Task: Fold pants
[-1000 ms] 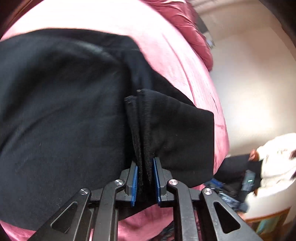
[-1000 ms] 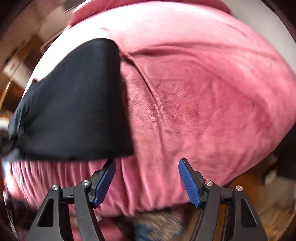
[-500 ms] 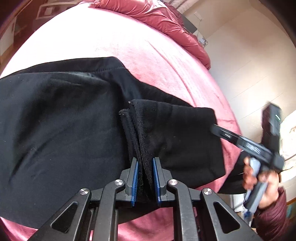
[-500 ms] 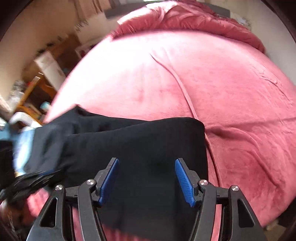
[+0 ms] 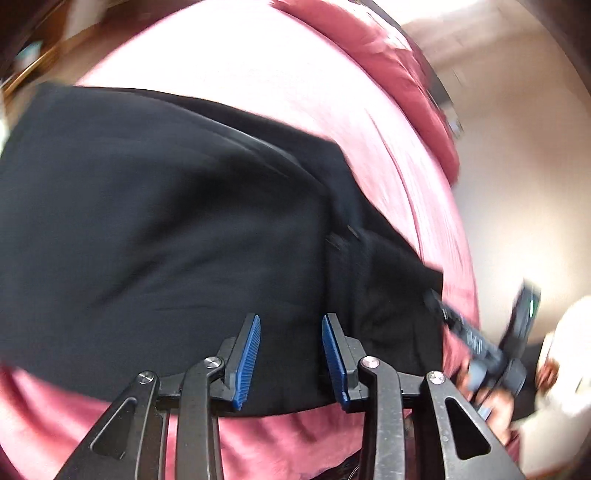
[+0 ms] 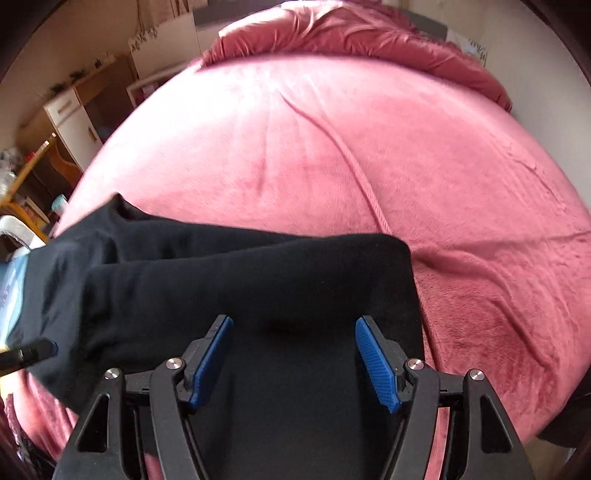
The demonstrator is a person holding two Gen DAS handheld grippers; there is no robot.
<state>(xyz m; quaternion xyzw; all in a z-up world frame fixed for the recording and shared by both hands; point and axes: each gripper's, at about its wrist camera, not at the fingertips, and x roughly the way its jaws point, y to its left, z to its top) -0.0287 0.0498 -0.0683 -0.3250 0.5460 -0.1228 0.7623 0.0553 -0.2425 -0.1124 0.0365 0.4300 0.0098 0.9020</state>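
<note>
Black pants (image 6: pixel 229 280) lie folded on the pink bed (image 6: pixel 369 155), near its front edge, long side running left-right. Right end is a clean squared fold; left end reaches the bed's left edge.

Left gripper (image 5: pixel 291 360): jaws have just been opening, now released, blue pads apart with a clear gap. Pants fabric (image 5: pixel 166 240) lies under and beyond the pads, nothing pinched between them. This view is motion-blurred. A bunched hem edge sits just right of the right pad.

Right gripper (image 6: pixel 293 363): jaws have just been opening, now spread wide, hovering over the right end of the pants. Pads aren't pressing on cloth; can't tell whether the tips touch the fabric below.

The right gripper also shows at the right edge of the left wrist view (image 5: pixel 480 343), blurred, with a hand (image 5: pixel 495 402) under it.

Crumpled pink duvet (image 6: pixel 369 33) at the head of the bed. Wooden cabinet (image 6: pixel 74 110) stands off to the left.
</note>
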